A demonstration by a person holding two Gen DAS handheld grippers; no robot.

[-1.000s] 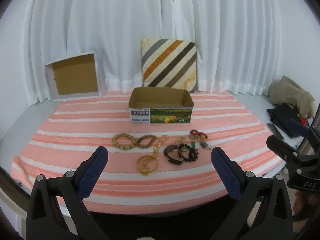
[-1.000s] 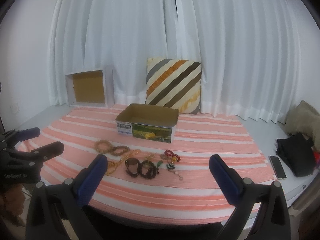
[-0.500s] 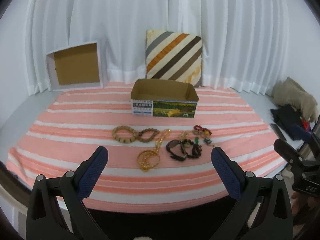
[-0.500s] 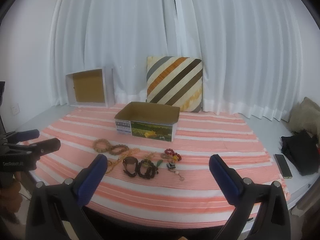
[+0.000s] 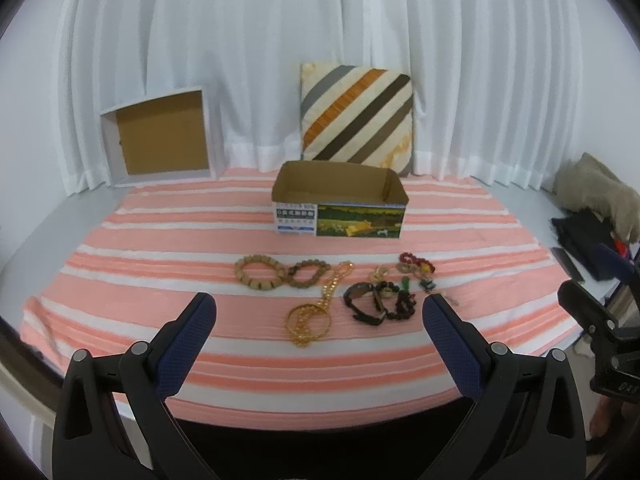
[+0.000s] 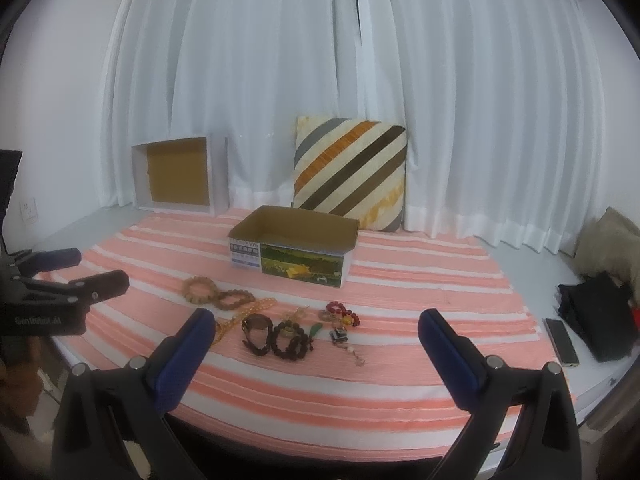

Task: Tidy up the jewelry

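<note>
nothing sorted yet: i see the bracelets (image 5: 262, 276) and gold chain (image 5: 310, 318) on the striped cloth (image 5: 160, 240), cardboard box (image 5: 340, 204) bare inside; left gripper (image 5: 320, 316) and right gripper (image 6: 316, 330) wide, holding nothing.

Left claw (image 5: 319, 312) and right claw (image 6: 316, 322) hover side by side, jaws spread wide.
</note>
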